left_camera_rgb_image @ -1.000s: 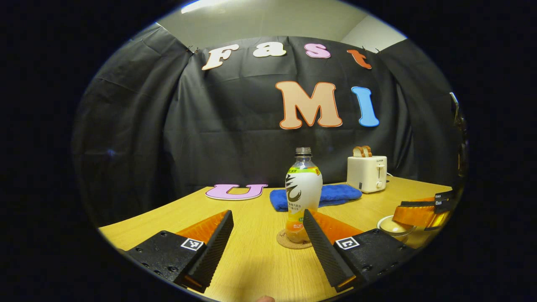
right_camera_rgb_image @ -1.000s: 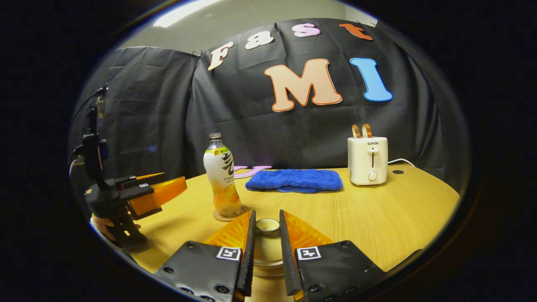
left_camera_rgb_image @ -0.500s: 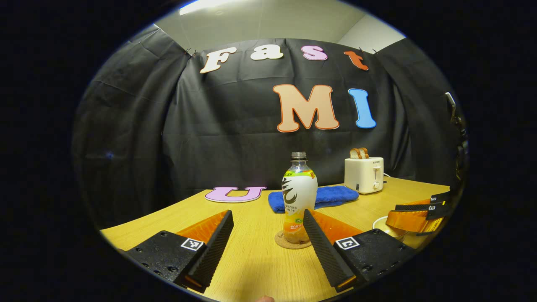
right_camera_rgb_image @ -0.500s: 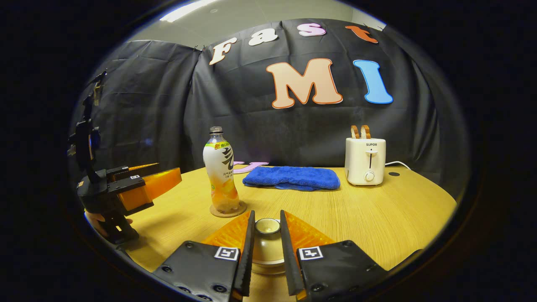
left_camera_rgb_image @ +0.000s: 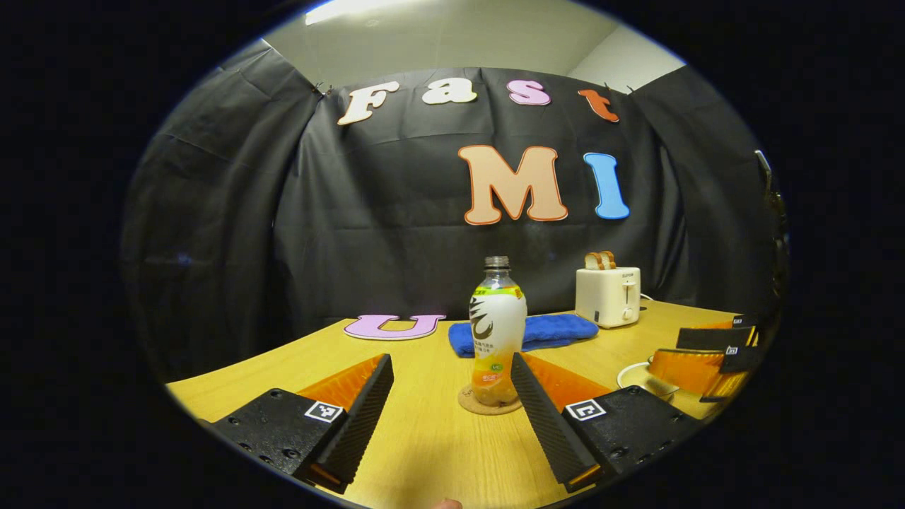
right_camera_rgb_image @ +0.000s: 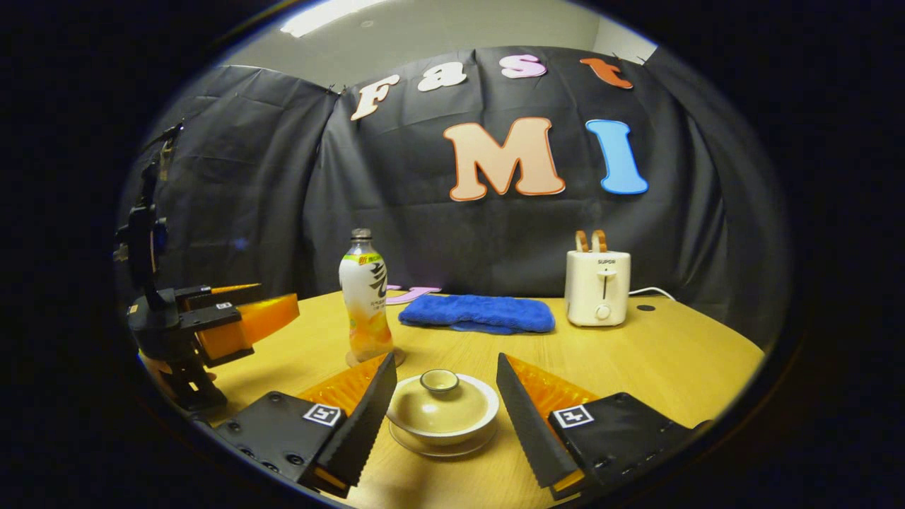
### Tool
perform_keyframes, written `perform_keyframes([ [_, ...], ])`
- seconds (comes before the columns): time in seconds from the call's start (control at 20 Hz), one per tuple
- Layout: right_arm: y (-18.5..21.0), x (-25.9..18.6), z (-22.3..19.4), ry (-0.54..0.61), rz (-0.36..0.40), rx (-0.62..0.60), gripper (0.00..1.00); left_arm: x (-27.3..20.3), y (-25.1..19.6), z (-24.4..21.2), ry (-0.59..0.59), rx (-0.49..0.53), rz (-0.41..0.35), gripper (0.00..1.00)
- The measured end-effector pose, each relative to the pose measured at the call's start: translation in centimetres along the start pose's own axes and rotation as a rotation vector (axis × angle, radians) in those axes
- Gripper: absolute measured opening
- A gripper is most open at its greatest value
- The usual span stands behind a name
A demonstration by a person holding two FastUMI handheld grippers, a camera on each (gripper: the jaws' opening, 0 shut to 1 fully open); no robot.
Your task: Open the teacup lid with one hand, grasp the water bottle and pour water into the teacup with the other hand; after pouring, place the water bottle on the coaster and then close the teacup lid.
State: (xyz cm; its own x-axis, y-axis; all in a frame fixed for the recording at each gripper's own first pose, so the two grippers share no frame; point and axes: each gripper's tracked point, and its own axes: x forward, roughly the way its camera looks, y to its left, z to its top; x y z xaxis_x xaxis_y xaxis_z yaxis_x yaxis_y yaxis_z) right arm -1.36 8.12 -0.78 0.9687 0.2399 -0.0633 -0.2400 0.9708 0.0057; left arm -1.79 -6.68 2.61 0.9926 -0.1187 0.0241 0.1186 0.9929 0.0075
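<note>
The right hand-held gripper [right_camera_rgb_image: 442, 417] has its fingers apart around a lidded cream teacup [right_camera_rgb_image: 442, 408] on the counter [right_camera_rgb_image: 636, 360]. The left hand-held gripper [left_camera_rgb_image: 452, 417] gapes before the water bottle [left_camera_rgb_image: 497, 332], upright on a cork coaster [left_camera_rgb_image: 488, 403], its base partly hidden.

- Water bottle [left_camera_rgb_image: 498, 327]: stands upright dead centre in the left gripper view, left of centre in the right gripper view. Clear neck with a dark cap, white wrap with a black swirl, yellow-green band up top, orange stuff in the bottom part.
- Coaster [left_camera_rgb_image: 472, 404]: round, brownish, cork-looking, flat on the wood, right under the bottle, edge poking out around the base.
- Teacup [right_camera_rgb_image: 442, 423]: pale cream, low and wide, bottom centre of the right gripper view, sitting on a see-through saucer.
- Teacup lid [right_camera_rgb_image: 438, 403]: domed, cream, little round knob on top, seated on the cup.
</note>
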Motion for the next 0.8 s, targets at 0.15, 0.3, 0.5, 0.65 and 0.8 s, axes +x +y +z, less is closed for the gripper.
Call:
perform_keyframes([
  [0.15,-1.8,-1.3,0.3,-0.018,-0.052,0.005,0.94,-0.8,-0.7,-0.5,0.008,0.006,-0.020,0.98],
  [0.3,-3.8,-2.6,0.4,-0.029,-0.098,0.018,0.93,-1.5,-0.7,-1.0,0.018,0.010,-0.026,0.98],
  [0.5,-5.5,-3.9,0.3,-0.037,-0.142,0.031,0.93,-2.4,0.1,-1.6,0.029,0.007,-0.012,0.99],
  [0.65,-5.9,-4.2,0.0,-0.038,-0.166,0.019,0.93,-2.7,0.5,-1.5,0.028,0.002,0.002,0.98],
  [0.8,-6.0,-4.4,-0.2,-0.052,-0.183,0.005,0.94,-2.7,0.5,-1.6,0.024,0.000,0.004,0.98],
])
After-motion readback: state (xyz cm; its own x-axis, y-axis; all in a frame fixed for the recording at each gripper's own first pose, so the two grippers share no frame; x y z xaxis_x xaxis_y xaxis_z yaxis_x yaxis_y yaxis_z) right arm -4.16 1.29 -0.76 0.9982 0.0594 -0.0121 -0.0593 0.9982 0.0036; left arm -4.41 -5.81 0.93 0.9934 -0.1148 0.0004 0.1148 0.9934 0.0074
